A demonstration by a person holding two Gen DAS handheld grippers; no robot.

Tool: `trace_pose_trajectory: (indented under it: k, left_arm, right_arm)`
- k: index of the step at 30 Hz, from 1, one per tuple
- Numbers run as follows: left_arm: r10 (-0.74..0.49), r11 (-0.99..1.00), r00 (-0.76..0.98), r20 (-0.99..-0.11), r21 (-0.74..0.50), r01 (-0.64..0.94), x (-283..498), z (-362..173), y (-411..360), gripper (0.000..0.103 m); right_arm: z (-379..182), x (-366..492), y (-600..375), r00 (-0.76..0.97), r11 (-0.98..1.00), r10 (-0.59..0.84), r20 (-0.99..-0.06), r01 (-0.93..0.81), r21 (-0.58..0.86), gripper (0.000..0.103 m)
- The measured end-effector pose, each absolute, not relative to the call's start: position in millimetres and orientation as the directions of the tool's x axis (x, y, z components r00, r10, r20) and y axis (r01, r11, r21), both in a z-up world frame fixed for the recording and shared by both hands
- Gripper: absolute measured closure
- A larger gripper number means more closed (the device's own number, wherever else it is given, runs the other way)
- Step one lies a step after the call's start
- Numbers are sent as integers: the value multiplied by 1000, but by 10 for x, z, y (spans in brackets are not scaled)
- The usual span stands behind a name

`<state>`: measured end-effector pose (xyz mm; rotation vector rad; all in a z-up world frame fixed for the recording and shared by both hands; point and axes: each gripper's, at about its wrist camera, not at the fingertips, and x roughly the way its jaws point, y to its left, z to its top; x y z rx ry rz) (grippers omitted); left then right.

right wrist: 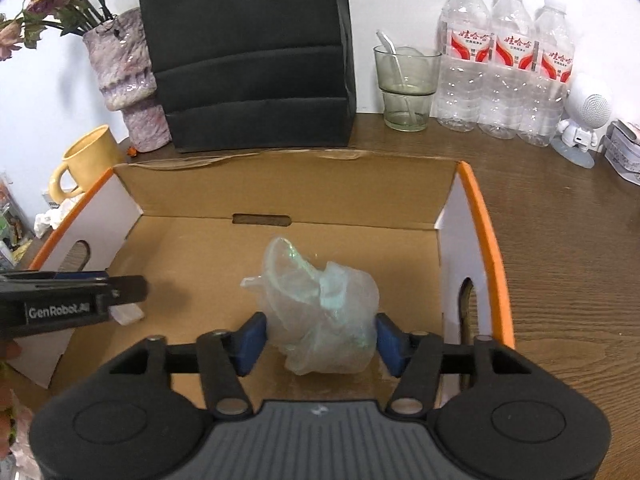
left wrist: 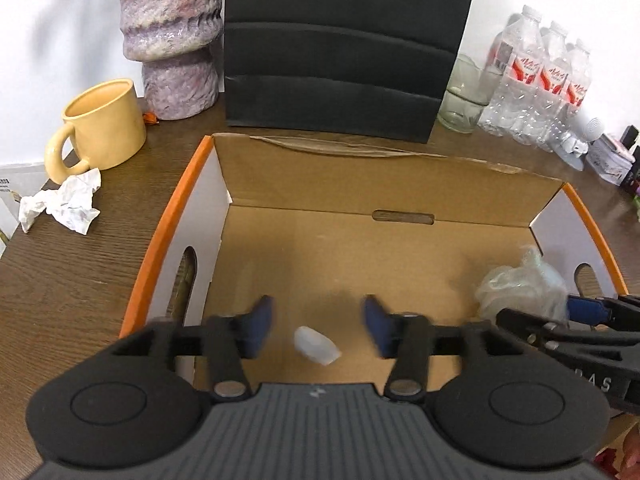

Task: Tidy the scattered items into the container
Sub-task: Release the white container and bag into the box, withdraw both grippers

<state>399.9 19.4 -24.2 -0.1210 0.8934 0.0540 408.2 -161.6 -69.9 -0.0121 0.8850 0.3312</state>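
An open cardboard box (left wrist: 384, 168) with orange-edged sides sits on the wooden table; it also shows in the right wrist view (right wrist: 296, 184). My left gripper (left wrist: 318, 326) is open over the box floor, with a small translucent white piece (left wrist: 316, 347) lying loose between its fingers. My right gripper (right wrist: 320, 338) is open inside the box, its blue pads either side of a crumpled clear plastic bag (right wrist: 320, 304) on the floor. That bag (left wrist: 520, 284) shows at the box's right in the left wrist view. A crumpled white paper (left wrist: 64, 202) lies on the table left of the box.
A yellow mug (left wrist: 100, 128), a purple vase (left wrist: 172, 40) and a black bag (left wrist: 340, 48) stand behind the box. A glass (right wrist: 406, 88), three water bottles (right wrist: 508, 64) and a small white robot figure (right wrist: 580, 124) stand at the back right.
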Motion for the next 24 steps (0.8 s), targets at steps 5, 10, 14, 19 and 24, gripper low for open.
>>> trace_pose_trajectory:
  k: [5, 10, 14, 19, 24]
  left_arm:
    - [-30, 991, 708, -706, -116, -73, 3776, 9, 234, 13]
    - [-51, 989, 806, -589, -143, -42, 3223, 291, 321, 0]
    - [-62, 987, 864, -500, -157, -20, 2628, 384, 402, 0]
    - [-38, 991, 899, -436, -130, -21, 1958, 299, 438, 0]
    - [-26, 990, 904, -427, -134, -35, 1440, 94, 463, 0]
  right_arm:
    - [-513, 3828, -1586, 630, 941, 292, -720, -322, 100, 11]
    - [-206, 3298, -1681, 692, 922, 340, -637, -378, 82, 0]
    - [-44, 2731, -1818, 734, 905, 383, -561, -421, 67, 0]
    - [-67, 2041, -2004, 763, 893, 414, -496, -447, 57, 0]
    - [-206, 1540, -2164, 774, 896, 420, -473, -437, 80, 0]
